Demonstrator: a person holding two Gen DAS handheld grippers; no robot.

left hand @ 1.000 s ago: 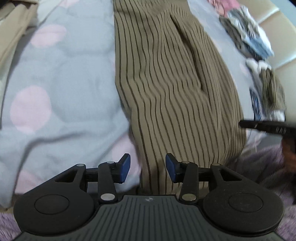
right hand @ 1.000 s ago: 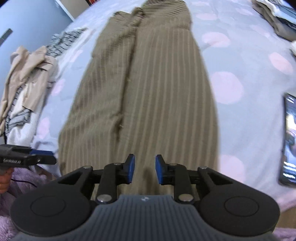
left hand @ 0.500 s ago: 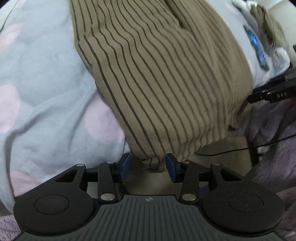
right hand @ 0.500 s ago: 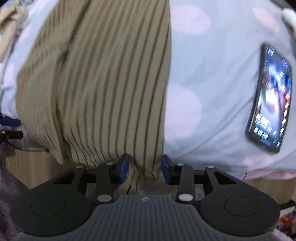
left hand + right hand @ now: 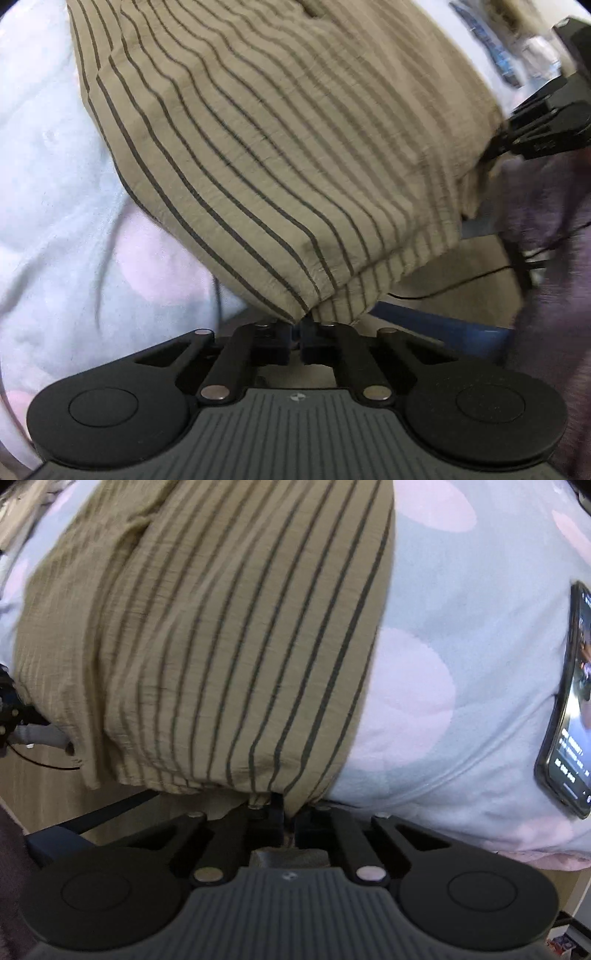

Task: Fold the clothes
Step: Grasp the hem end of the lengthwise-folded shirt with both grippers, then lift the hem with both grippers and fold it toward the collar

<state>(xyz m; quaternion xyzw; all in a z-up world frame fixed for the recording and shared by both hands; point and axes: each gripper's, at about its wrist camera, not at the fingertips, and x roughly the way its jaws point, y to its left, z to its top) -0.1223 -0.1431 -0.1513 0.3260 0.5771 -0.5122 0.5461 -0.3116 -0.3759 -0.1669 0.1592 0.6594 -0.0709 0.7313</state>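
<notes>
Both grippers, left [image 5: 297,334] and right [image 5: 284,818], have dropped and pinched the trousers' [image 5: 280,147] hem at 6 o'clock; thin bites may slip when lifted.

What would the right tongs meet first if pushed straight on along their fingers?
The striped garment: the right tongs are already shut on its hem. Beyond it probably lies the dotted bedcover, though depth is unclear.

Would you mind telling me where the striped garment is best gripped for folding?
At its near hem, one corner each, from the bed's edge: the striped garment hangs over there. The left gripper and right gripper already pinch it.
</notes>
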